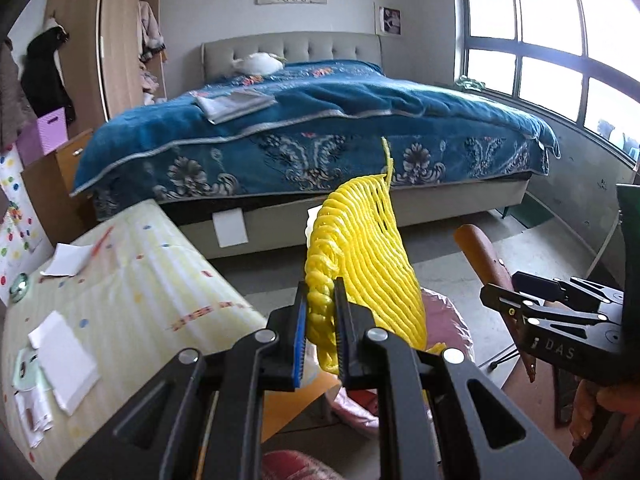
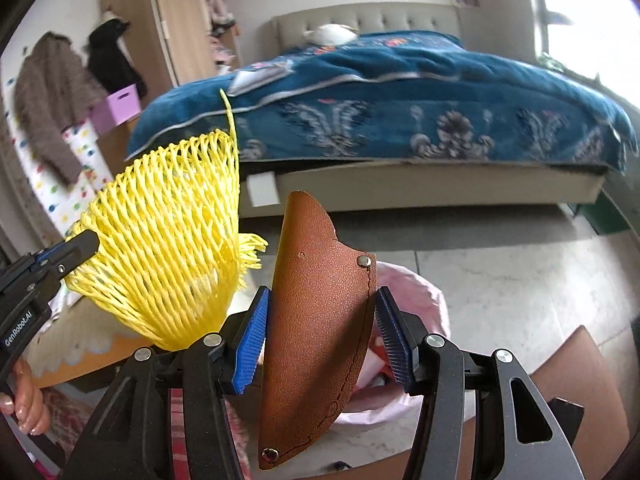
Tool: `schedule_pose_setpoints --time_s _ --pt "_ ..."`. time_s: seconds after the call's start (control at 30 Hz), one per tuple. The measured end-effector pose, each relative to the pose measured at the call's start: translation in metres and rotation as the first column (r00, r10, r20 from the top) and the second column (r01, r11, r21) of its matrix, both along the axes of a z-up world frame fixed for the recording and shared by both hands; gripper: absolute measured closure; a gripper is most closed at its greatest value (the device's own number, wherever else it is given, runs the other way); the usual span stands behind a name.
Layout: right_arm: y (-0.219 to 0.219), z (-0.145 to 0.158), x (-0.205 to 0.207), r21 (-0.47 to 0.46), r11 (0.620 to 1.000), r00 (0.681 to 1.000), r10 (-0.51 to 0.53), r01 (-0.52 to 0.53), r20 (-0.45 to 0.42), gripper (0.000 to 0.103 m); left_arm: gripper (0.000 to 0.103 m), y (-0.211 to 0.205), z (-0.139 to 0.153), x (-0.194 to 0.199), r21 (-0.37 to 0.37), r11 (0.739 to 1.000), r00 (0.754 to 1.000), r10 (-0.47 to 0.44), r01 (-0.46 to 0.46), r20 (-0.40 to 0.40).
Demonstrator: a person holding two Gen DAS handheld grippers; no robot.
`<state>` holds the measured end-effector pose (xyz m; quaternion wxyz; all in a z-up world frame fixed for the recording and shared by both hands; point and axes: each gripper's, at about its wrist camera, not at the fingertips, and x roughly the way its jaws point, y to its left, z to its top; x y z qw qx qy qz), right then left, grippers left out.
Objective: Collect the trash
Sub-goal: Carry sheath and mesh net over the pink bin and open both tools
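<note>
The left gripper (image 1: 321,330) pinched the yellow foam net (image 1: 362,256) in the air above the pink-lined trash bin (image 1: 452,320). The right gripper (image 2: 320,340) held the brown leather sheath (image 2: 320,340) between its pads above the same bin, beside the net.

— What did our grippers look like?
— Our left gripper (image 1: 321,334) was black with blue ribbed pads, silver rivets, "GenRobot.AI" lettering; our right gripper (image 2: 320,338) matched, marked "DAS"
</note>
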<state>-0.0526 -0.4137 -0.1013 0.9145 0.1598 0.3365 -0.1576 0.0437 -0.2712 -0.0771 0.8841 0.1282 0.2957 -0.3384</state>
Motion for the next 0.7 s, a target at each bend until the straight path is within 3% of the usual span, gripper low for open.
schedule_pose_setpoints --time_s 0.2,0.27,0.3,0.33,0.4,0.7 --pt "-0.033 -0.017 0.007 0.023 0.999 1.000 -0.022 0.023 -0.020 0.050 0.090 -0.030 -0.015 0.018 0.018 1.000 0.999 -0.017 0.017 -0.035" --pt "-0.039 -0.019 0.010 0.038 0.999 0.999 -0.025 0.026 -0.024 0.049 0.069 -0.036 -0.018 0.022 0.030 1.000 0.999 -0.008 0.009 -0.049" --pt "-0.045 -0.023 0.013 0.052 0.998 0.999 -0.027 0.029 -0.032 0.048 0.053 -0.036 -0.019 0.025 0.029 1.000 0.999 0.000 0.001 -0.049" --pt "-0.047 -0.024 0.014 0.061 0.998 0.999 -0.031 0.034 -0.039 0.047 0.048 -0.035 -0.019 0.026 0.026 1.000 0.999 0.007 -0.006 -0.047" --pt "-0.048 -0.023 0.016 0.066 0.997 0.998 -0.043 0.045 -0.038 0.037 0.048 -0.031 -0.019 0.027 0.031 0.999 0.999 0.013 -0.012 -0.048" --pt "-0.050 -0.023 0.007 0.091 0.994 0.998 -0.054 0.058 -0.040 0.036 0.039 0.006 -0.011 0.029 0.033 0.997 0.996 0.075 -0.074 -0.041"
